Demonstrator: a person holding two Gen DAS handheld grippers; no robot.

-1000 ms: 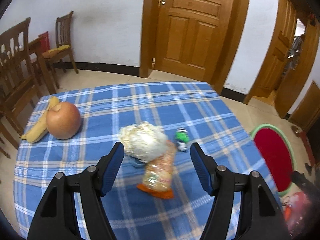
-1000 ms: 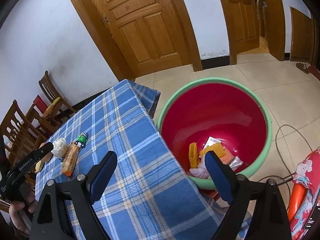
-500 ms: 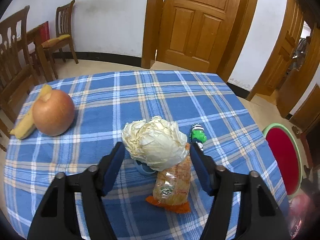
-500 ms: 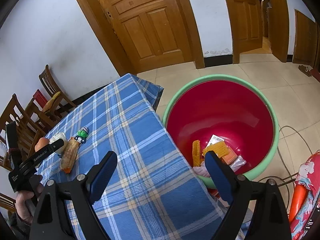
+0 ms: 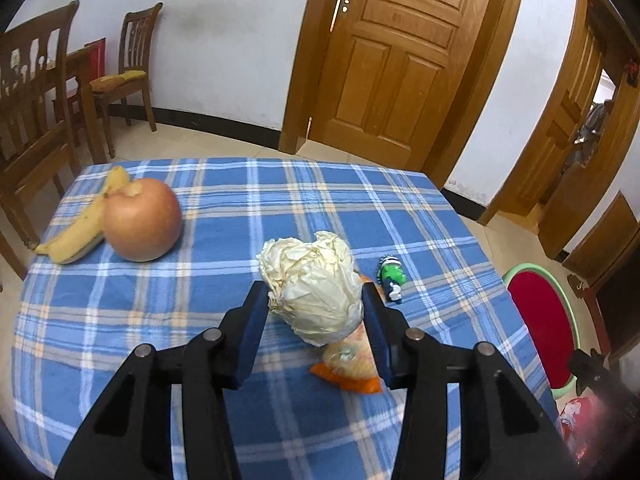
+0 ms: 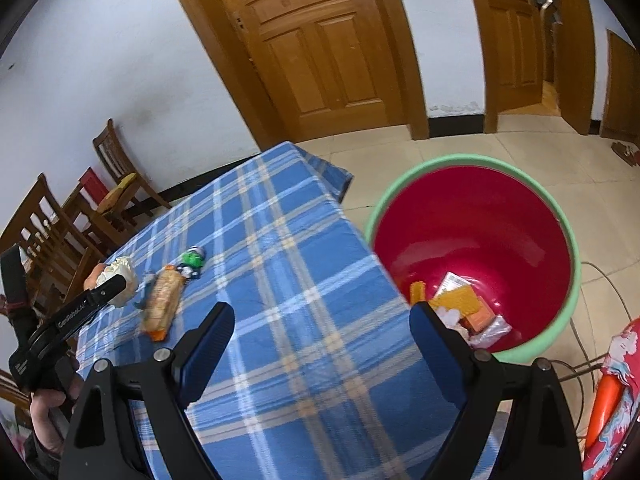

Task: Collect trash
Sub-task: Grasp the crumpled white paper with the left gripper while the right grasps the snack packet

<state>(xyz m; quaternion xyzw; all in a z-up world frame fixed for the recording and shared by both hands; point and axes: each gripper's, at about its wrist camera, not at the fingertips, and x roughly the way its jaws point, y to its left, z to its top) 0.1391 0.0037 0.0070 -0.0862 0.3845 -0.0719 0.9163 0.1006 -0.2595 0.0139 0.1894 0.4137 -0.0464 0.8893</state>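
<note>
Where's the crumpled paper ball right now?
In the left wrist view, the crumpled paper ball sits between the left claw fingers, above the snack bag.

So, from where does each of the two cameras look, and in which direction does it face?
Left wrist: on the left gripper, looking along the table; its fingers flank the crumpled paper.
Right wrist: on the right gripper, above the table edge, facing the red bin; its open fingers and the left gripper show.
Both see the paper, snack bag, green toy and bin.
</note>
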